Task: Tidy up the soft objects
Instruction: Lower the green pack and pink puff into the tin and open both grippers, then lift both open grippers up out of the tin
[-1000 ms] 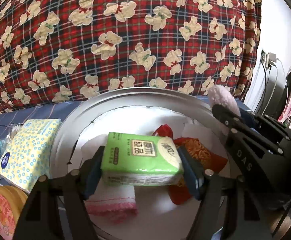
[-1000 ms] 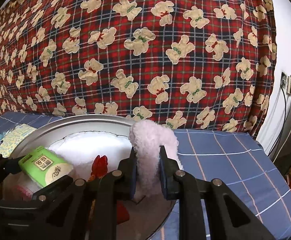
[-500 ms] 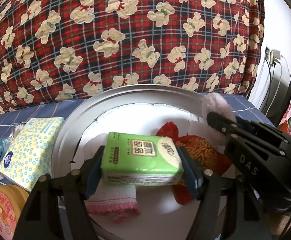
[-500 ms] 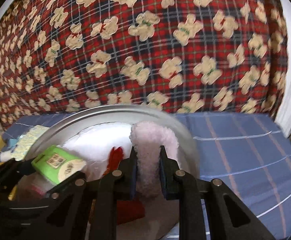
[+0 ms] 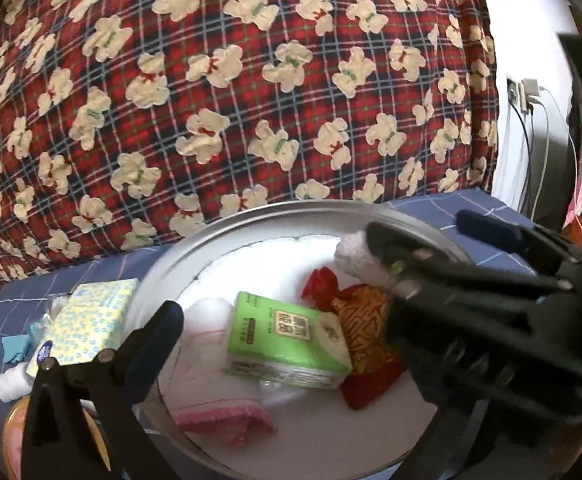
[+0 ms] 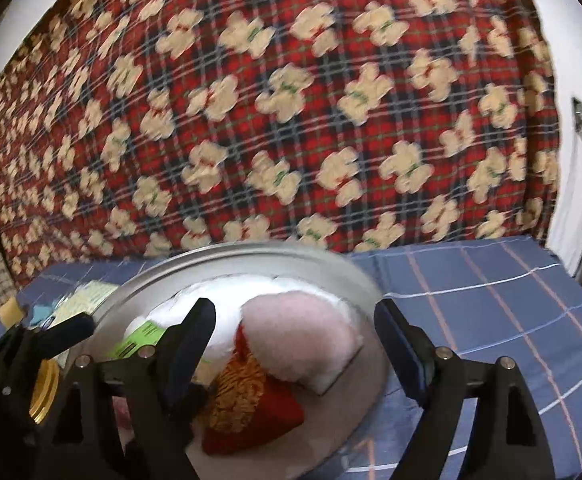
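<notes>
A round silver tray (image 5: 251, 220) (image 6: 219, 256) lies on the blue checked bedsheet. In it lie a green tissue pack (image 5: 287, 340) (image 6: 139, 338), a red and gold pouch (image 5: 365, 320) (image 6: 247, 404), a pink towel (image 5: 227, 420) and a fluffy pink soft piece (image 6: 299, 340) (image 5: 351, 256). My left gripper (image 5: 291, 344) is open, its jaws wide on either side of the green pack. My right gripper (image 6: 295, 348) is open above the fluffy piece, which rests on the tray. The right gripper's black body (image 5: 491, 308) covers the left gripper's right finger.
A yellow dotted tissue pack (image 5: 87, 320), a small blue packet (image 5: 15, 346), a white roll (image 5: 11, 380) and a gold-lidded jar (image 5: 11, 436) (image 6: 45, 388) lie left of the tray. A red plaid bear-print quilt (image 5: 231, 80) rises behind. Wall socket with cables (image 5: 527, 96) at right.
Both grippers have opened. The left let go of the green tissue pack, which now lies in the tray. The right released the fluffy pink piece onto the tray.
</notes>
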Demonstrator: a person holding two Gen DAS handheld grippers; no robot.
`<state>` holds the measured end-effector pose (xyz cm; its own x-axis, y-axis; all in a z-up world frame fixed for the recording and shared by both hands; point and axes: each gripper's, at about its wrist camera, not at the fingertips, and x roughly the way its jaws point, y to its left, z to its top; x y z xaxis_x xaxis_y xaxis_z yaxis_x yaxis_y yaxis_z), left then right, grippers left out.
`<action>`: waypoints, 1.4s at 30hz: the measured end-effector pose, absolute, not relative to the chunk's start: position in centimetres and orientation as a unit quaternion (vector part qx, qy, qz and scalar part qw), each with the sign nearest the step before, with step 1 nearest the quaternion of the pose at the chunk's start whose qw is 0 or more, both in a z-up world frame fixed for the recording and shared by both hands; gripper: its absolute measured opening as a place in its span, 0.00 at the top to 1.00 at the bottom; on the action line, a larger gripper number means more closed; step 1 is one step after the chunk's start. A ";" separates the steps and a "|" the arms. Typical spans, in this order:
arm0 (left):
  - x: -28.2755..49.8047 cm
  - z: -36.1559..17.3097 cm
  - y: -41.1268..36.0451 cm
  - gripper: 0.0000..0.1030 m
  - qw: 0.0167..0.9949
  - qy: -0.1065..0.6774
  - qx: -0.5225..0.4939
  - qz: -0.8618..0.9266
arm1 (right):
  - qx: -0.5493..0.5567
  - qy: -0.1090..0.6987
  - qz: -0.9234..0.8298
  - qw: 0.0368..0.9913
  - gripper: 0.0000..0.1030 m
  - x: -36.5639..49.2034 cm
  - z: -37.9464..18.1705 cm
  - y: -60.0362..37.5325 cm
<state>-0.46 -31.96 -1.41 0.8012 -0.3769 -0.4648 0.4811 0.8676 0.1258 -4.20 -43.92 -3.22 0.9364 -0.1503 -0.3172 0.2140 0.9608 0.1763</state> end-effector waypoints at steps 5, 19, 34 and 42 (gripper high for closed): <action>-0.4 -1.0 -30.8 0.00 0.947 0.208 0.099 -0.224 | 0.118 0.132 -0.106 0.978 0.19 -5.1 -3.0 -44.6; -1.3 -0.7 -29.7 0.00 0.957 0.180 0.086 -0.211 | 0.106 -0.010 -0.174 0.979 0.18 -9.4 -2.0 -44.4; -2.5 0.0 -28.4 0.00 0.968 0.132 0.086 -0.195 | 0.070 -0.003 -0.186 0.980 0.18 -10.1 -1.7 -42.1; -3.4 0.0 -26.9 0.00 0.970 0.127 0.076 -0.192 | 0.095 -0.005 -0.200 0.975 0.18 -10.9 -1.9 -42.2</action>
<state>-3.36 -26.94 -0.04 0.8937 -0.3536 -0.2761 0.3925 0.9144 0.0995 -10.93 -42.23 -1.93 0.9201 -0.3906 -0.0279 0.3887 0.9021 0.1877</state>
